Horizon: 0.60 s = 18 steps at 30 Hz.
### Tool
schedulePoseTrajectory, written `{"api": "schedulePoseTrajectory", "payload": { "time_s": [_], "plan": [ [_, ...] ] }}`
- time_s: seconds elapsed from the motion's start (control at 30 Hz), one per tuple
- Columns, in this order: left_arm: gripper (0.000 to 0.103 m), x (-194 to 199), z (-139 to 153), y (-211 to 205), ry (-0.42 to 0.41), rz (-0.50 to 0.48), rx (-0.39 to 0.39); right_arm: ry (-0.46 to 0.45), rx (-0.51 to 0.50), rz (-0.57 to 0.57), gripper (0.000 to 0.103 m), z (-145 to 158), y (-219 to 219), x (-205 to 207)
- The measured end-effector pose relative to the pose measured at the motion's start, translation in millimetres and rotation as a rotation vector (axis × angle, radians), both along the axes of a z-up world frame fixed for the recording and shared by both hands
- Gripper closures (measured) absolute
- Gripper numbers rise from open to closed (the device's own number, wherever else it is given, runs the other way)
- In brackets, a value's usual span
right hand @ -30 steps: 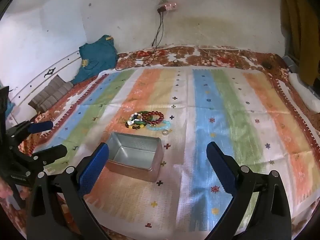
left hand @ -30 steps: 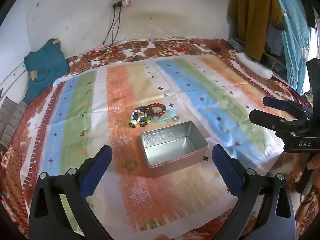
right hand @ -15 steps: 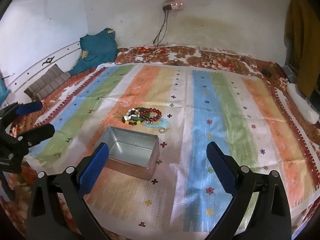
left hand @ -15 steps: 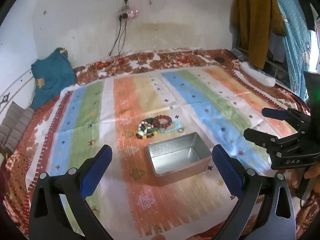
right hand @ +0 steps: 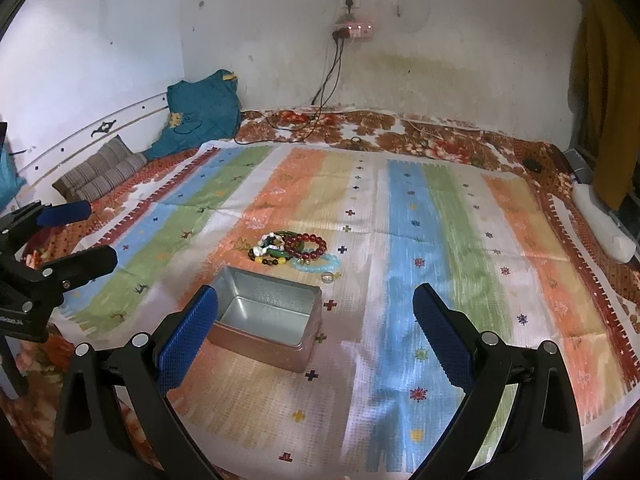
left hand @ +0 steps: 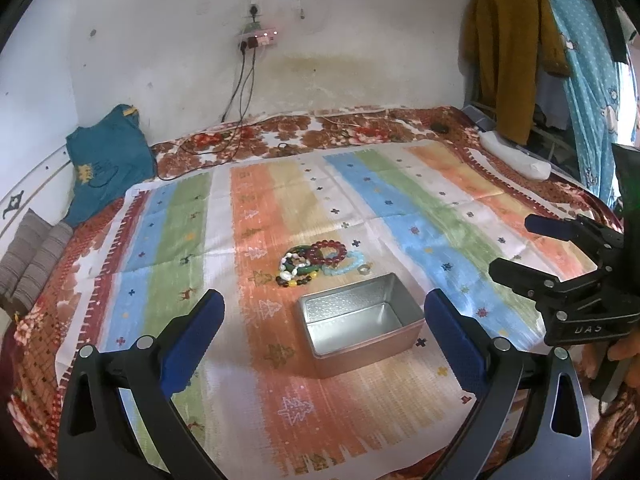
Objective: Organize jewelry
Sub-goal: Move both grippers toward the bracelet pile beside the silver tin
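Only the left wrist view is showing hanging clothes (left hand: 516, 48), upper right. The tin (left hand: 360, 322) is sitting empty at centre, bracelets (left hand: 316, 260) just above it. Both the left claw (left hand: 322, 334) and right claw (right hand: 316, 330) are gaping apart, gripping nothing.

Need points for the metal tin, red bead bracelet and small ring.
metal tin (left hand: 394, 334): left wrist view, right outer wall
red bead bracelet (left hand: 329, 253): left wrist view, bead loop
small ring (right hand: 328, 277): right wrist view, on the band
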State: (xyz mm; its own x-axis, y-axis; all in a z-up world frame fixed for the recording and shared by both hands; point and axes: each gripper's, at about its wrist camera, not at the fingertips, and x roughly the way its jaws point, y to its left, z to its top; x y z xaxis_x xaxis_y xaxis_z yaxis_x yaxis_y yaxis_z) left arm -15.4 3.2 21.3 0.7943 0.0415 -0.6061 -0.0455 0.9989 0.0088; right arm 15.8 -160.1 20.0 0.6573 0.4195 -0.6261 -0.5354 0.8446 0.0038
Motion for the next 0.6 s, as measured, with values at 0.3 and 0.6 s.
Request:
{"api": "schedulePoseTrajectory", "payload": {
  "time_s": [0.3, 0.6],
  "plan": [
    [0.005, 2.9, -3.0, 4.3, 0.031, 0.019, 0.003, 0.018, 0.019, -0.003, 0.004, -1.5, -0.2, 2.1],
    [0.005, 10.3, -7.6, 13.9, 0.068, 0.054, -0.028, 0.06, -0.005, -0.021, 0.004, -9.1, 1.4, 9.1]
  ]
}}
